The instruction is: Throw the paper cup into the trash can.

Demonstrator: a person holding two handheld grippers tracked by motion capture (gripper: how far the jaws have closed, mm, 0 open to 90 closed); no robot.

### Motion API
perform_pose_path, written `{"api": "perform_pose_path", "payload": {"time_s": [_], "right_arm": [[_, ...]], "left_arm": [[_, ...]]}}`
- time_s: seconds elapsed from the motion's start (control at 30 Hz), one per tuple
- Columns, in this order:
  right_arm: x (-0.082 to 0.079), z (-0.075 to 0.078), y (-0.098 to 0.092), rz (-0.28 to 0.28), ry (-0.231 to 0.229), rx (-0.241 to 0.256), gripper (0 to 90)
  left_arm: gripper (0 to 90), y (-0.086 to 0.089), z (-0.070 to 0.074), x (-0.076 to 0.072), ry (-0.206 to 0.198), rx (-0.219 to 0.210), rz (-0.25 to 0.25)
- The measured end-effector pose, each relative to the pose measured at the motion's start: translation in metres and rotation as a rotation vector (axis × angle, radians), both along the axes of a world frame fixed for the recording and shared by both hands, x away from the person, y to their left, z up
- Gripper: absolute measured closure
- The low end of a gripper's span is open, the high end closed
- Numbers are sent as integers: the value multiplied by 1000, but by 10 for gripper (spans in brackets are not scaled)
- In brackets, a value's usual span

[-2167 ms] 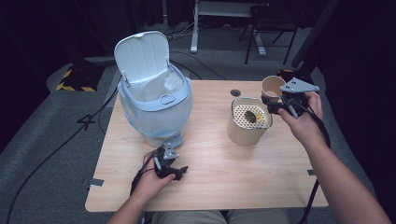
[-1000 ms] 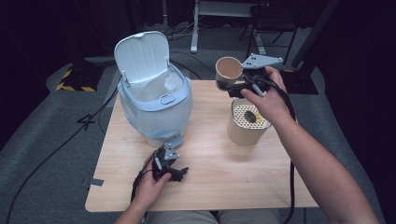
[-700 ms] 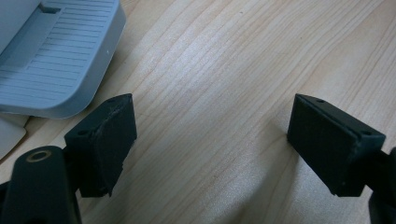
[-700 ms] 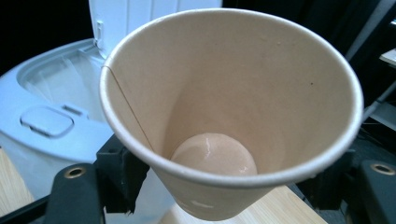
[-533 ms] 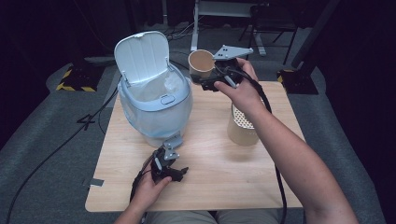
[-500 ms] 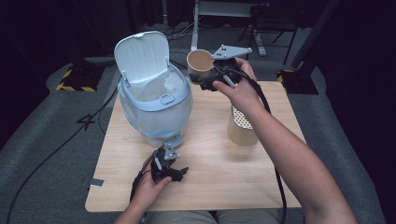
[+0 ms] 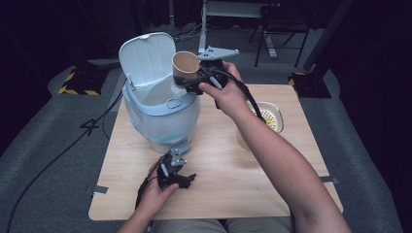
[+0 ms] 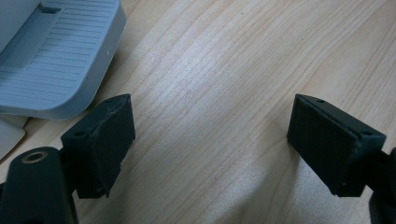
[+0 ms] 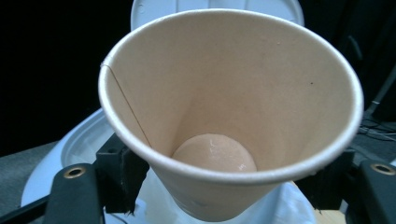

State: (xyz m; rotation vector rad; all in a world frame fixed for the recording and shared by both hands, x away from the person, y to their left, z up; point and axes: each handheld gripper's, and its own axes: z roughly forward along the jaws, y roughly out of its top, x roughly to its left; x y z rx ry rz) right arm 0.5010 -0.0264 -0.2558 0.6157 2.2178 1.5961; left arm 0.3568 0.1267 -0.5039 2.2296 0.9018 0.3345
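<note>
My right gripper (image 7: 190, 81) is shut on a brown paper cup (image 7: 185, 66), held above the open mouth of a pale blue bin (image 7: 163, 114) whose lid (image 7: 145, 58) stands up. In the right gripper view the paper cup (image 9: 224, 112) is empty, its mouth toward the camera, gripped between my right gripper (image 9: 224, 186) jaws, with the bin's white lid (image 9: 210, 9) behind it. My left gripper (image 7: 180, 178) rests low on the table near the front, by the bin's foot pedal (image 7: 179, 147). In the left gripper view my left gripper (image 8: 224, 154) is open over bare wood, beside the pedal (image 8: 51, 56).
A tan container with a perforated strainer top (image 7: 268, 116) stands on the wooden table (image 7: 228, 170) at the right, partly behind my right forearm. Cables trail over the grey floor at the left. Chair and desk legs stand behind the table.
My right gripper has carried the paper cup from beside the tan container leftward to above the open bin. The left gripper has stayed in place.
</note>
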Motion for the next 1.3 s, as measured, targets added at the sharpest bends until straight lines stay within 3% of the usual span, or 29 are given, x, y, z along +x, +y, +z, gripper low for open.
{"api": "perform_pose_path", "payload": {"time_s": [0.37, 0.9, 0.97, 1.03, 1.13, 1.3], "right_arm": [[3, -14, 24, 28, 45, -39, 277], [4, -20, 42, 20, 35, -162, 272], [5, -22, 45, 31, 26, -173, 218], [4, -22, 47, 33, 1, -169, 135], [5, -23, 47, -18, -5, -127, 152], [3, -17, 35, -12, -11, -108, 156]], "left_arm": [[154, 0, 0, 1, 2, 1, -1], [142, -2, 0, 3, -1, 7, 2], [141, -2, 0, 3, -1, 7, 2], [141, -2, 0, 3, -1, 7, 2], [141, -2, 0, 3, -1, 7, 1], [142, -2, 0, 3, -2, 7, 2]]}}
